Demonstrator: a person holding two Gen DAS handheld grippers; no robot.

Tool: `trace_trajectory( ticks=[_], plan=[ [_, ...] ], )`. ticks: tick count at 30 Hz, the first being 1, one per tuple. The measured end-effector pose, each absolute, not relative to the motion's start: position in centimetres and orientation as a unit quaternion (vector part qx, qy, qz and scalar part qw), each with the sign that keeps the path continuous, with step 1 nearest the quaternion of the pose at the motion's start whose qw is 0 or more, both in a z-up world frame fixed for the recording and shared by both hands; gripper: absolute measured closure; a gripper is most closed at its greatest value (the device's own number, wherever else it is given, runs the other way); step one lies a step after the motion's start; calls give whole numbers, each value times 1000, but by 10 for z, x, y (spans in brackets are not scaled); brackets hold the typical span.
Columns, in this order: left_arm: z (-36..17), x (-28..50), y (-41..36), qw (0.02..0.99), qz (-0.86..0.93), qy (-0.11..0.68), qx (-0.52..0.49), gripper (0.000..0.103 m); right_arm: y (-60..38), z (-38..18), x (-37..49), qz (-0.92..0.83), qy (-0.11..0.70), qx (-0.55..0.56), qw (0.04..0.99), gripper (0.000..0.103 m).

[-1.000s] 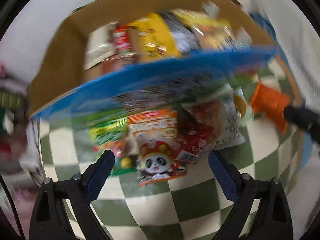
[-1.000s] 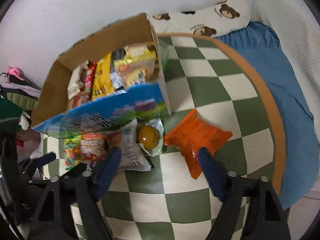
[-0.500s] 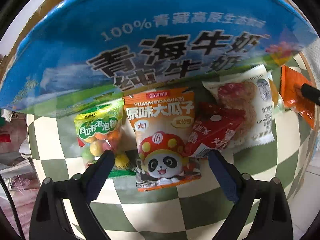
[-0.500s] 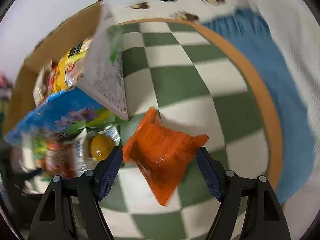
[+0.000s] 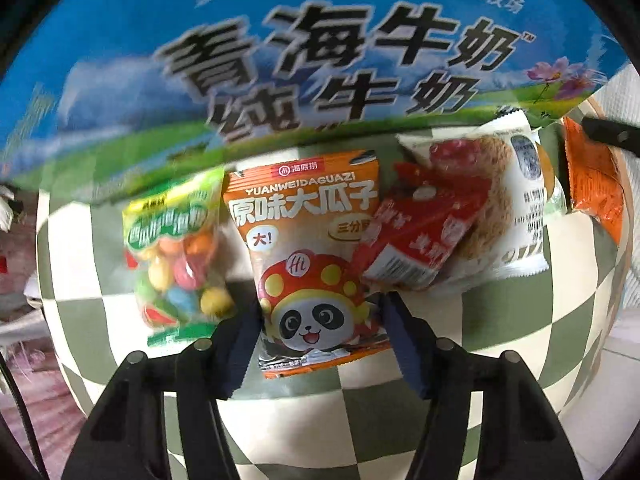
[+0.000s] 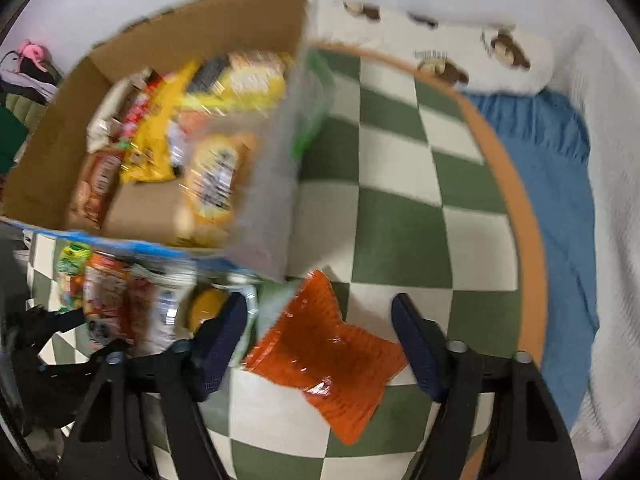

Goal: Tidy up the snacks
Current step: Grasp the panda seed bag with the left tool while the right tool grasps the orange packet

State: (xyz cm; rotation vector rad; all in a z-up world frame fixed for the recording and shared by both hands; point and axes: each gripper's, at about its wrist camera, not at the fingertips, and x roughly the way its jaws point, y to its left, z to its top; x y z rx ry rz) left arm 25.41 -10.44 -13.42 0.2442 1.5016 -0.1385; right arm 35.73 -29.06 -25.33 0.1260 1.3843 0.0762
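Note:
In the left wrist view an orange panda seed packet (image 5: 312, 248) lies on the checked mat, below the blue milk box wall (image 5: 320, 48). My left gripper (image 5: 320, 344) is open, its fingers on either side of the packet's lower end. A candy bag (image 5: 176, 252), a red packet (image 5: 420, 232) and a white bread packet (image 5: 500, 200) lie beside it. In the right wrist view my right gripper (image 6: 320, 344) is open around an orange snack packet (image 6: 328, 356). The cardboard box (image 6: 224, 32) behind holds several snacks (image 6: 180, 128).
The checked round mat (image 6: 400, 216) has an orange rim, with a blue blanket (image 6: 560, 200) to its right and a bear-print pillow (image 6: 460, 52) at the back. A yellow round snack (image 6: 208, 308) lies left of the orange packet. Clothes are piled at far left.
My left gripper moved forward and down, narrowing around the panda packet. My right gripper dropped closer over the orange packet, which now sits between its fingers.

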Motion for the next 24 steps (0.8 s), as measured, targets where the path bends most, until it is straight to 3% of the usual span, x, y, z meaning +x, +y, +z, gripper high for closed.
trace_trajectory(
  ticks=[5, 8, 12, 16, 21, 24],
  plan=[
    [-132, 223, -88, 719, -65, 686, 86, 45, -301, -278, 325, 52, 682, 150, 714, 46],
    [-129, 203, -82, 715, -64, 693, 73, 45, -290, -275, 306, 61, 689, 131, 711, 46],
    [-106, 196, -81, 716, -69, 693, 47, 45, -288, -258, 302, 51, 672, 109, 731, 25],
    [-90, 207, -96, 721, -79, 684, 78, 30, -268, -250, 302, 72, 670, 66, 736, 25],
    [-125, 224, -120, 688, -64, 715, 107, 30, -234, -268, 297, 93, 690, -32, 717, 25],
    [-132, 216, -126, 692, -63, 710, 112, 43, -229, -275, 288, 80, 692, -44, 716, 35]
  ],
)
